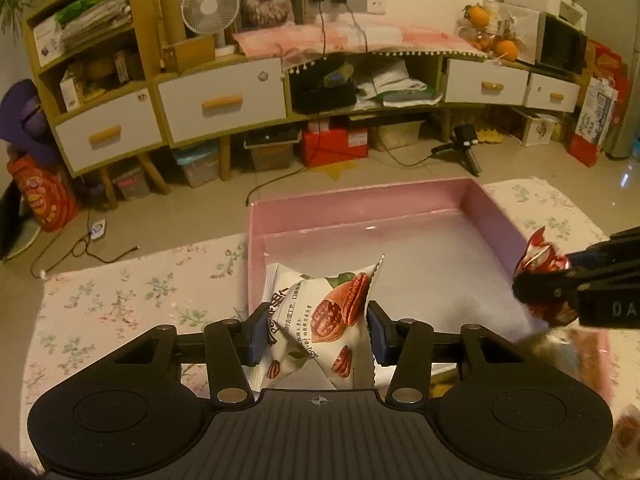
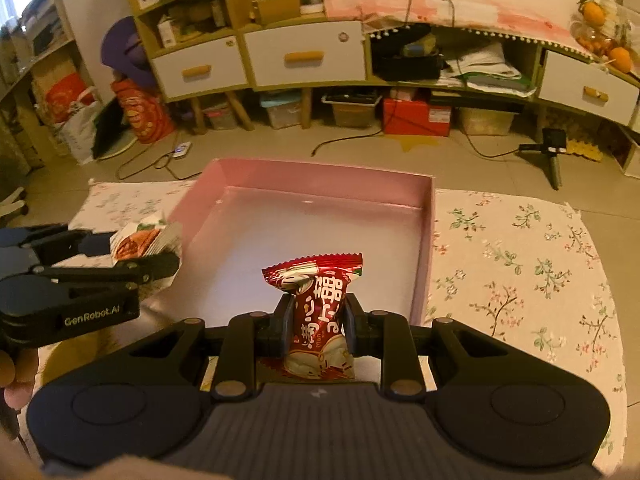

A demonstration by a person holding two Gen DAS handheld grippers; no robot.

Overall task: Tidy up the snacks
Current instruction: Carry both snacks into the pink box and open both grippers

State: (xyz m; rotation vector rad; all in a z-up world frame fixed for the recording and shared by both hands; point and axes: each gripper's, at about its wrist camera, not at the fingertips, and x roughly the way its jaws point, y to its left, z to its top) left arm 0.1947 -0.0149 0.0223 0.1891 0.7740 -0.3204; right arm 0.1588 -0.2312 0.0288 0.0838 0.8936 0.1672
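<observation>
My left gripper (image 1: 316,330) is shut on a white snack packet with a walnut picture (image 1: 320,320), held over the near left corner of the pink box (image 1: 360,196). My right gripper (image 2: 318,326) is shut on a red snack packet with white characters (image 2: 318,312), held upright over the near edge of the pink box (image 2: 320,172). The right gripper with its red packet (image 1: 540,256) shows at the right edge of the left wrist view. The left gripper with its white packet (image 2: 140,240) shows at the left of the right wrist view. The box floor is bare.
The box lies on a floral cloth (image 2: 520,248) on the floor. More wrapped snacks (image 1: 576,344) lie blurred at the right, near me. Behind stand a wooden cabinet with white drawers (image 1: 220,100), storage bins, cables and a small tripod (image 1: 464,144).
</observation>
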